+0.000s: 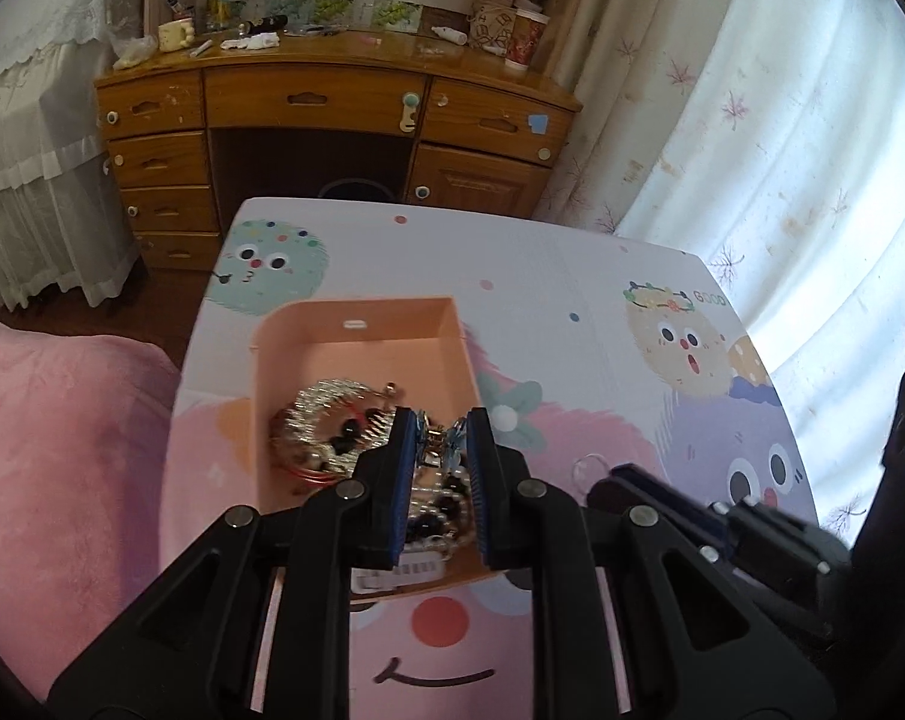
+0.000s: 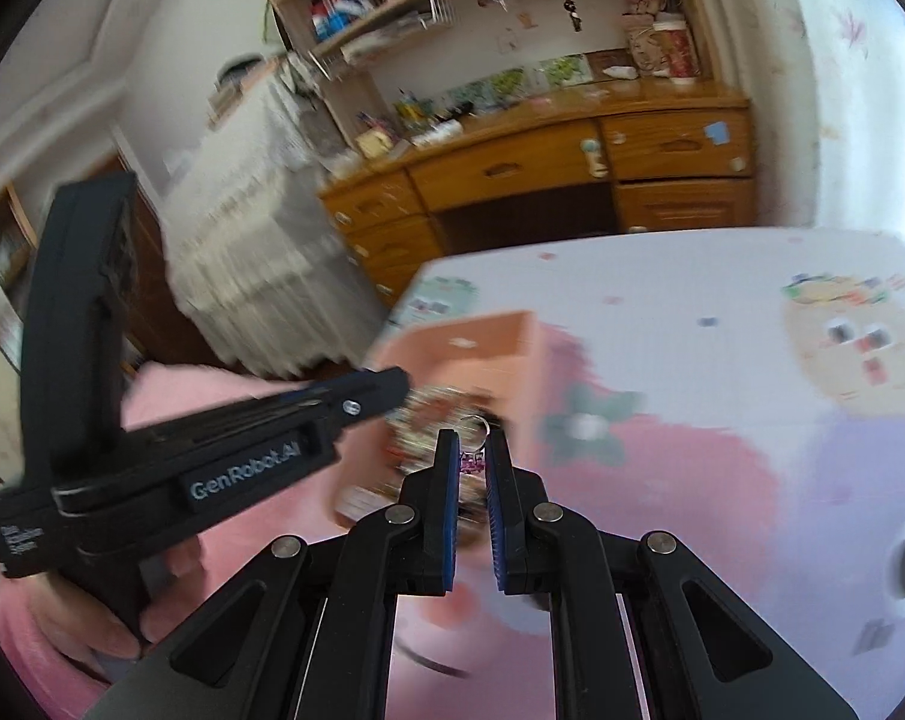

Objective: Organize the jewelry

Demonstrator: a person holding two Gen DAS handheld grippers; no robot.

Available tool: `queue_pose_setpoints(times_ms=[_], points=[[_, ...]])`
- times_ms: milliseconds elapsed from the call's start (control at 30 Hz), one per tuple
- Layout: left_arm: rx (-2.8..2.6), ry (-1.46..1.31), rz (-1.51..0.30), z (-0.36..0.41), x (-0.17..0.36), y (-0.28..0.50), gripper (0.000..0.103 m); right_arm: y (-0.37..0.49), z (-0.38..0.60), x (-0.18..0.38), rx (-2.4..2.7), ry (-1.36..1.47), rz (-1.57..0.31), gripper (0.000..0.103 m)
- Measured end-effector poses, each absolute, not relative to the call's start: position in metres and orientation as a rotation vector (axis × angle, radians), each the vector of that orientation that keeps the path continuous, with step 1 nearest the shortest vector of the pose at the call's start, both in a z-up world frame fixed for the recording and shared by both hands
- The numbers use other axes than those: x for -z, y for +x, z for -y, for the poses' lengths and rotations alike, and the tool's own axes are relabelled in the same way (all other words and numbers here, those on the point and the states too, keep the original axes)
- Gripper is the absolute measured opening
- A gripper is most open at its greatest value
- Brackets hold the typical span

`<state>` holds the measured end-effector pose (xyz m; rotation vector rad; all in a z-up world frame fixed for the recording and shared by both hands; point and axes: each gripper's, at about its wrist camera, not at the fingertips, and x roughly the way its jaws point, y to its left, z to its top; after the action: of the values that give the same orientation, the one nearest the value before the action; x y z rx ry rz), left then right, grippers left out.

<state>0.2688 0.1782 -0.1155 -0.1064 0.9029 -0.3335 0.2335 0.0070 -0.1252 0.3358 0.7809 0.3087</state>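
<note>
A peach open box (image 1: 356,324) sits on the cartoon-print table and holds a heap of silver and black jewelry (image 1: 332,420). My left gripper (image 1: 443,426) hangs over the box's right side, shut on a small blue butterfly-like ornament (image 1: 437,441). My right gripper (image 2: 472,441) is shut on a small ring with a pink-purple charm (image 2: 474,461), close to the box (image 2: 470,342), blurred. The ring's loop (image 1: 590,468) also shows in the left wrist view, at the right gripper's tip. The left gripper's body (image 2: 242,468) shows in the right wrist view.
The table (image 1: 572,276) has a printed cover with cartoon faces. A pink blanket (image 1: 62,450) lies at the left. A wooden desk with drawers (image 1: 332,102) stands behind the table. White curtains (image 1: 782,150) hang at the right.
</note>
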Motion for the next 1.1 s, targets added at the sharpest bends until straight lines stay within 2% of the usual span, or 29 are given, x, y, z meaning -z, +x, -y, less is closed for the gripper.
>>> queue_pose_setpoints(times_ms=[133, 167, 200, 233, 267, 300, 367, 433, 467, 600, 767, 933, 1100], points=[[0.324, -0.135, -0.929, -0.198, 0.099, 0.280, 0.015, 0.235, -0.033, 0.118, -0.242, 0.301, -0.805, 0.012], [0.307, -0.122, -0.942, -0.202, 0.093, 0.282, 0.021, 0.233, -0.034, 0.114, -0.230, 0.293, -0.813, 0.014], [0.300, -0.110, -0.950, -0.204, 0.089, 0.283, 0.041, 0.234, -0.032, 0.112, -0.221, 0.292, -0.818, 0.023], [0.297, -0.099, -0.955, -0.208, 0.082, 0.283, 0.054, 0.227, -0.033, 0.104, -0.211, 0.294, -0.816, 0.038], [0.296, -0.095, -0.944, -0.211, 0.076, 0.281, 0.070, 0.221, -0.033, 0.097, -0.212, 0.294, -0.806, 0.045], [0.297, -0.094, -0.923, -0.216, 0.068, 0.276, 0.076, 0.215, -0.030, 0.092, -0.212, 0.291, -0.800, 0.055], [0.303, -0.082, -0.918, -0.224, 0.057, 0.264, 0.081, 0.195, -0.030, 0.077, -0.188, 0.258, -0.798, 0.066], [0.330, -0.076, -0.958, -0.229, 0.055, 0.253, 0.082, 0.177, -0.025, 0.070, -0.149, 0.242, -0.814, 0.089], [0.348, -0.073, -0.992, -0.232, 0.056, 0.245, 0.082, 0.167, -0.020, 0.069, -0.130, 0.242, -0.823, 0.093], [0.293, -0.045, -1.087, -0.232, 0.066, 0.203, 0.082, 0.119, -0.001, 0.073, -0.062, 0.229, -0.978, 0.100], [0.281, 0.051, -1.258, -0.200, 0.081, 0.135, 0.082, 0.067, 0.038, 0.075, -0.028, 0.182, -1.125, 0.102], [0.297, 0.085, -1.231, -0.133, 0.062, 0.071, 0.082, 0.012, 0.099, 0.044, -0.005, 0.149, -1.145, 0.103], [0.311, 0.051, -1.154, -0.065, 0.032, 0.043, 0.082, -0.010, 0.167, 0.025, -0.026, 0.294, -1.234, 0.103]])
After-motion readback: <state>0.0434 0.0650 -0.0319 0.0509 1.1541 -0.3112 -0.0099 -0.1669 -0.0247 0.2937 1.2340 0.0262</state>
